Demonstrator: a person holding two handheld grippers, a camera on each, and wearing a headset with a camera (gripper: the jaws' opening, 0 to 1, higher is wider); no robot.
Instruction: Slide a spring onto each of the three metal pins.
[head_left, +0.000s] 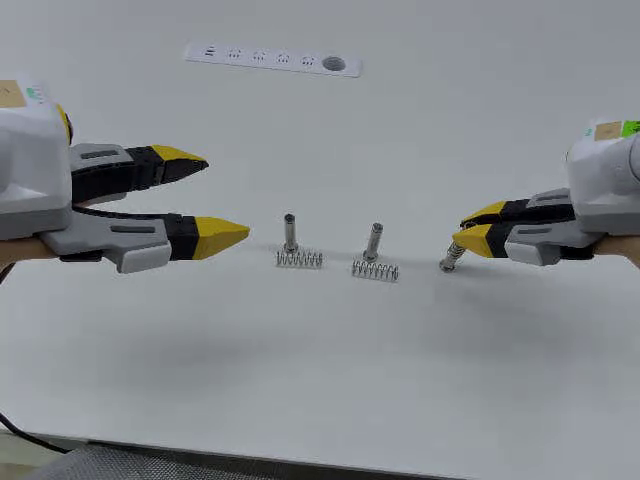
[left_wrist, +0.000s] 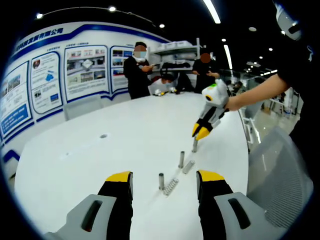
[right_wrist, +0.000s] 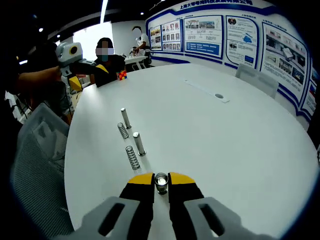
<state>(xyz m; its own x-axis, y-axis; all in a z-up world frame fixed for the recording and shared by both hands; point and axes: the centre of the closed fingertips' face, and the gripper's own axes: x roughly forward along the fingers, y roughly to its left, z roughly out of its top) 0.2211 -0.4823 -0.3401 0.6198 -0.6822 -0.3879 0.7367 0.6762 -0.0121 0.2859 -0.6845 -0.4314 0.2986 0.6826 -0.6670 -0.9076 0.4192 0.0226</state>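
Two metal pins stand upright mid-table, the left pin (head_left: 290, 232) and the middle pin (head_left: 373, 240). A loose spring (head_left: 299, 260) lies in front of the left pin, and another spring (head_left: 375, 270) lies in front of the middle one. My left gripper (head_left: 215, 197) hovers open to the left of them, holding nothing. My right gripper (head_left: 466, 229) is shut on a third spring (head_left: 451, 260), which sits tilted over the third pin. In the right gripper view that spring's end (right_wrist: 161, 182) is pinched between the yellow fingertips (right_wrist: 142, 181).
A white power strip (head_left: 272, 59) is set into the table at the back. A mesh chair (left_wrist: 280, 175) stands by the table's edge. People stand at the far end, beside a colour cube (right_wrist: 121, 75).
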